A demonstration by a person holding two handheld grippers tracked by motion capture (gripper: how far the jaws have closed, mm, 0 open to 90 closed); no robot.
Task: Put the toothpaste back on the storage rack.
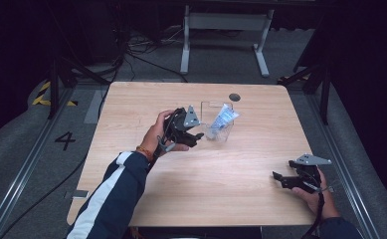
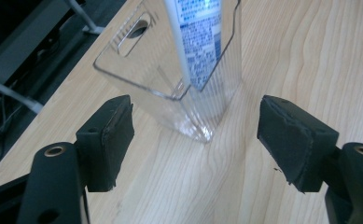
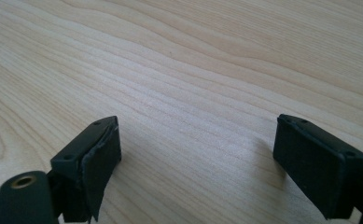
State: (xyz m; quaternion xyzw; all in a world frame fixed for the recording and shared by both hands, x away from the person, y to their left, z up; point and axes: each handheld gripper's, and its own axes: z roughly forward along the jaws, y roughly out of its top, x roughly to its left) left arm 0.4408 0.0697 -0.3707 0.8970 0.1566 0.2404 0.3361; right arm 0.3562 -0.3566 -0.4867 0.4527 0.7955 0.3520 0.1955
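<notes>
Pale wood worktop (image 1: 196, 169) fills my feed, dark floor around it. My left gripper (image 1: 193, 135) sits just short of the clear bin (image 2: 179, 93), fingers (image 2: 107, 140) released and bare, leaving the tube (image 2: 200, 42) leaning inside, apparently placed. My right gripper (image 1: 280, 178) rests well apart near the edge, fingers (image 3: 93, 163) spread, idle.

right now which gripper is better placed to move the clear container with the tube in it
Left. The left gripper sits right beside the clear container, jaws open and aimed at it, the tube standing inside. The right gripper rests near the table's right front edge, facing bare wood.
</notes>
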